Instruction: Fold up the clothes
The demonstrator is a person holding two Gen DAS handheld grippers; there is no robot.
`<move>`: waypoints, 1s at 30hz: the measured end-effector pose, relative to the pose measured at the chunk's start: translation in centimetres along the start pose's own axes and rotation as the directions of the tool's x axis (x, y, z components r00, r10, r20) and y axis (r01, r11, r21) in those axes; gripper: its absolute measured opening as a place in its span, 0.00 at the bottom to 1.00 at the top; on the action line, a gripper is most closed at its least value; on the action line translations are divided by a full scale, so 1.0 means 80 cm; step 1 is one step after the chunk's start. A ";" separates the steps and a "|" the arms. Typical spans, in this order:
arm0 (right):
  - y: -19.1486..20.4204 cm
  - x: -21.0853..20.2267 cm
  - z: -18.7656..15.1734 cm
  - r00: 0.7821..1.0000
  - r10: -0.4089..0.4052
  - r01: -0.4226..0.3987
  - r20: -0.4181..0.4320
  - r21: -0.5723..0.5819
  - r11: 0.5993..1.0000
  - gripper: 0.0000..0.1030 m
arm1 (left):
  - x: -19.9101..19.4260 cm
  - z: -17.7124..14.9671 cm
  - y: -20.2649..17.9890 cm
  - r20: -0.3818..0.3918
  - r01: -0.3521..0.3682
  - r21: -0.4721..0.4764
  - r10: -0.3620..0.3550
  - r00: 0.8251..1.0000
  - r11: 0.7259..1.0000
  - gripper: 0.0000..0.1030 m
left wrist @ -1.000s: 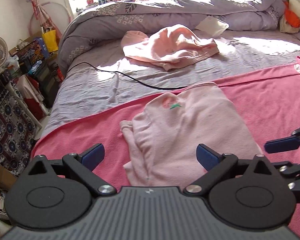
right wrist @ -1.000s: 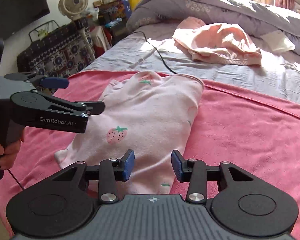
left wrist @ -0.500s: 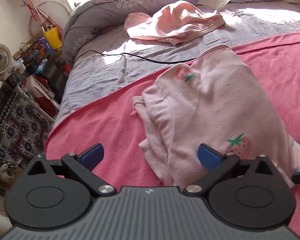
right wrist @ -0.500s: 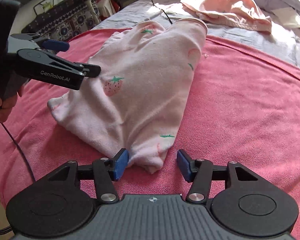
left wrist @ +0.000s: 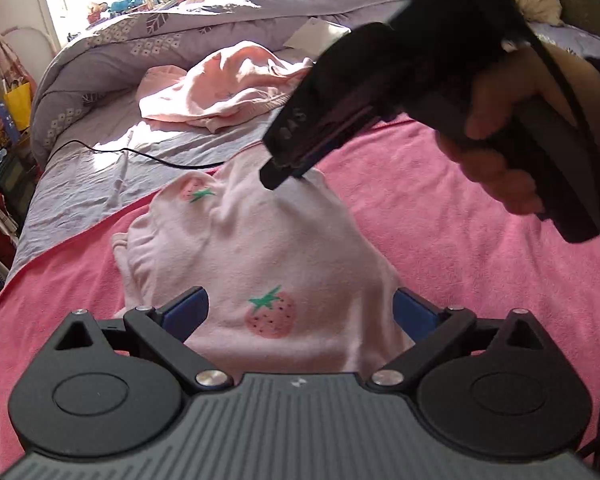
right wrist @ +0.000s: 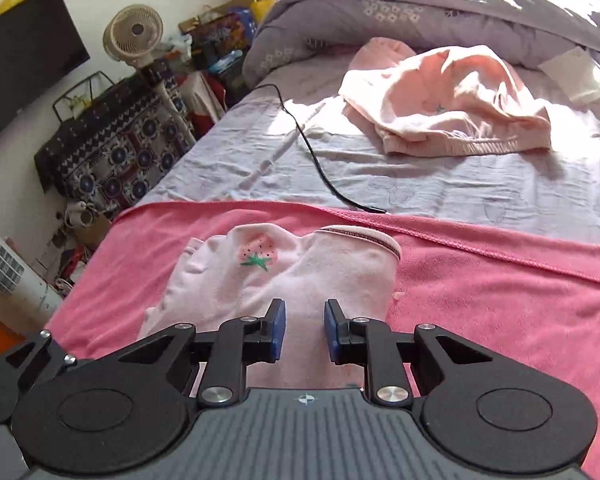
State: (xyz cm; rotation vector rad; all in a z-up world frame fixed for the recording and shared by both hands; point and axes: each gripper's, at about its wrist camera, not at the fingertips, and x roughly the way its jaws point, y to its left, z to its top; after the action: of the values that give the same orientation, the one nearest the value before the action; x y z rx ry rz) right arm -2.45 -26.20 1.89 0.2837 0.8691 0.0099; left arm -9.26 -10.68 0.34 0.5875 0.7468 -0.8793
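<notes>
A pale pink strawberry-print garment (left wrist: 268, 248) lies folded on a pink towel (left wrist: 440, 216) on the bed. My left gripper (left wrist: 300, 312) is open, its jaws wide on either side of the garment's near end. My right gripper (right wrist: 304, 330) is open with a narrow gap, low over the garment (right wrist: 300, 268) near its far hem. In the left wrist view the right gripper (left wrist: 284, 174) reaches in from the upper right with its tip on the garment's far end; whether it pinches cloth there cannot be told.
A second pink garment (right wrist: 448, 100) lies crumpled on the grey sheet (right wrist: 440, 184) beyond the towel. A black cable (right wrist: 320, 164) runs across the sheet. A grey duvet (right wrist: 440, 4) is bunched at the back. A fan (right wrist: 134, 36) and clutter stand left of the bed.
The right gripper moved from the garment's near end over to its far hem, crossing the left wrist view. The left gripper moved forward, so the garment's near end now lies between its jaws.
</notes>
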 end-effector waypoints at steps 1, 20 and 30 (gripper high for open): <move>0.001 0.016 0.001 1.000 -0.013 0.012 -0.018 -0.019 1.000 0.22 | 0.013 -0.010 -0.004 -0.035 -0.014 0.010 0.014 0.999 1.000 0.97; 0.104 0.046 0.023 0.994 0.069 -0.094 -0.082 -0.352 0.931 0.25 | 0.010 -0.056 0.012 0.070 0.018 -0.141 -0.008 0.998 0.990 0.99; 0.148 0.122 0.016 1.000 0.030 -0.031 -0.010 -0.487 0.873 0.24 | 0.008 -0.068 0.018 0.111 0.001 -0.189 0.021 0.994 0.982 0.99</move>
State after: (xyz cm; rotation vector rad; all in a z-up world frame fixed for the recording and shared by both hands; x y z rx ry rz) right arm 6.09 -13.93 -1.68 -0.1794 0.8349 0.2573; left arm -9.54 -6.31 -3.21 0.3701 0.7146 -0.8149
